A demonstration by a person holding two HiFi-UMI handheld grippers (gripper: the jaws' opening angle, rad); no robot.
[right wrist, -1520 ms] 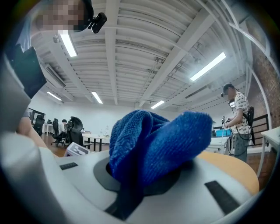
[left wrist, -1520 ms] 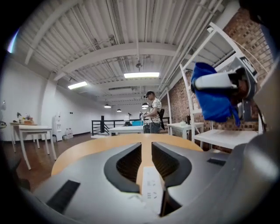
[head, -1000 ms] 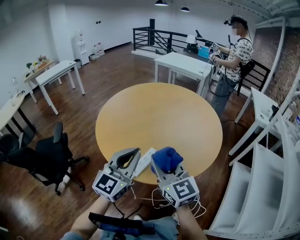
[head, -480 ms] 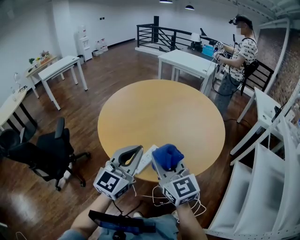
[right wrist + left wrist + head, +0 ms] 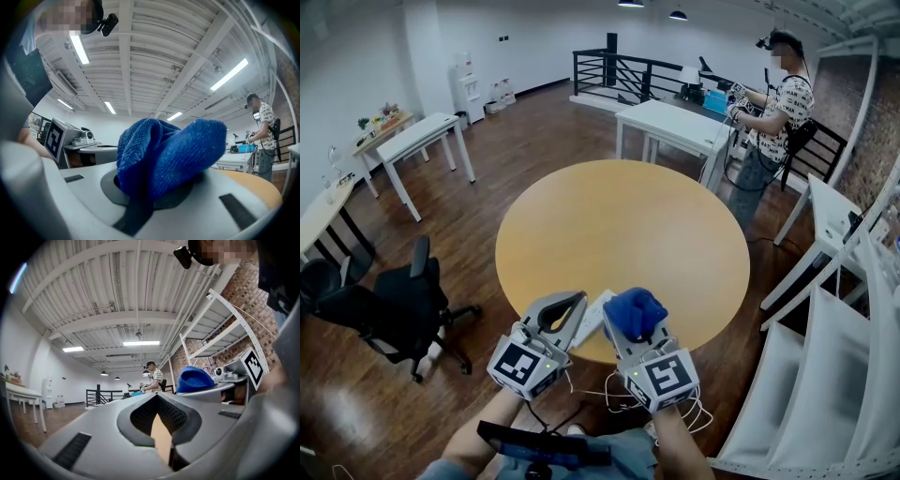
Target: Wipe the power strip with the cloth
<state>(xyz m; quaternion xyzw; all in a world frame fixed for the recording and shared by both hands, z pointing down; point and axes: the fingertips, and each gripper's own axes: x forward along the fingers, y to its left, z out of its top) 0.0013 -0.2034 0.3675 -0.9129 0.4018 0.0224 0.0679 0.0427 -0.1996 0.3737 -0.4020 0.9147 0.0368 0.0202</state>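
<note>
Nearest of all, the person's two forearms are reaching in from the near edge, each carrying a gripper. The left gripper (image 5: 573, 305) is lying level with its jaws pressed together; its own view is showing nothing between them, only a sliver of the tan tabletop through the loop they form. The right gripper (image 5: 629, 325) is sitting just right of it, also level, its jaws pinching a bunched blue cloth (image 5: 635, 312) that is bulging up and over the jaw tips. A loose white cable (image 5: 614, 401) is hanging below the right gripper, off the table's near edge.

Between the two grippers, the white power strip (image 5: 594, 316) is lying on the near rim of the round wooden table (image 5: 619, 225), angled away towards the far right. It is sitting just beside the left gripper's jaws, and whether they are touching it is not clear. The cloth is hovering just right of the strip.

To the left, a black office chair (image 5: 398, 314) is standing on the dark wood floor. White shelving (image 5: 834, 375) is filling the right side. Farther off, a white table (image 5: 417, 139) is standing at the left and another white table (image 5: 675, 127) beyond the round one, where a person (image 5: 773, 103) is standing. A black railing (image 5: 628, 70) is running along the far side.
</note>
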